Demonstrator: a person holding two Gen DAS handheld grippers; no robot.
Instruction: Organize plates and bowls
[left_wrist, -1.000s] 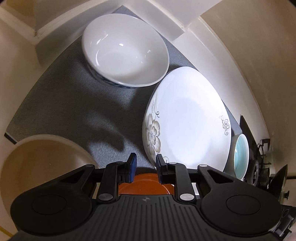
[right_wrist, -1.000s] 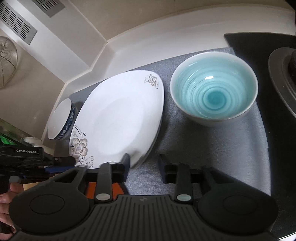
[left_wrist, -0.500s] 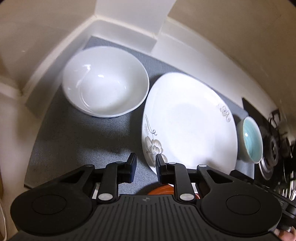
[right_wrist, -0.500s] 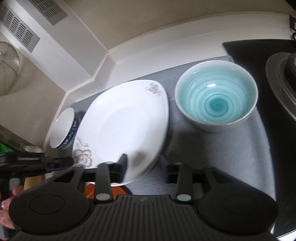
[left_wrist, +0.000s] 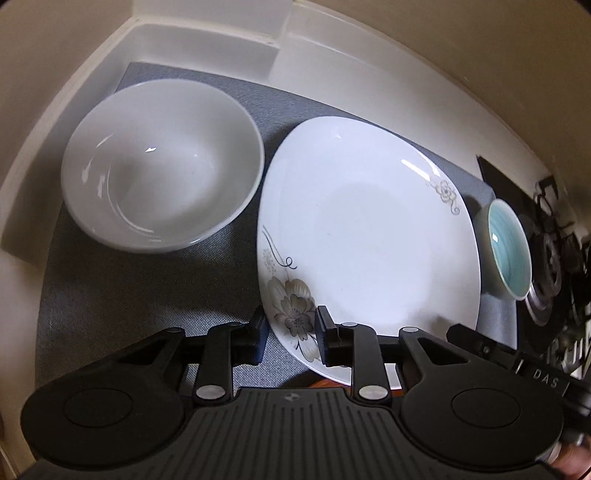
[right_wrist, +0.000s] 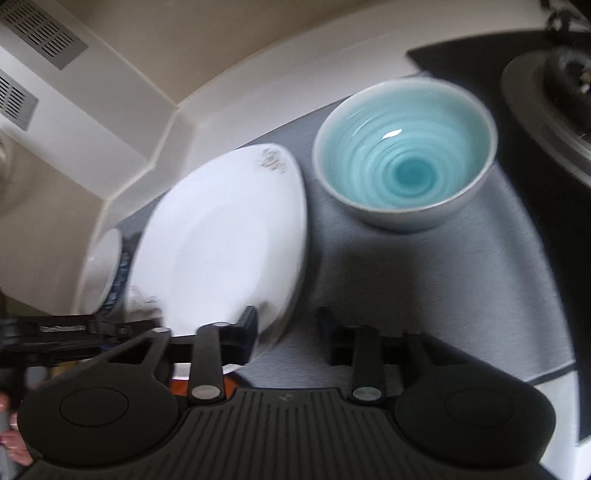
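a white squarish ceramic plate with grey flower prints (left_wrist: 369, 236) lies flat on a grey fabric mat (left_wrist: 110, 295) on the counter, its long diagonal running from the large flower at the near-left corner to the small flower at the far-right corner. the left gripper (left_wrist: 290, 338) has its jaws apart, straddling the plate's near-left rim by the large flower. a white round ceramic bowl (left_wrist: 162, 181) stands upright just left of the plate. a pale blue glazed bowl (right_wrist: 404, 155) stands upright just right of it. the right gripper (right_wrist: 288, 332) hangs with jaws apart at the plate's near-right edge, empty.
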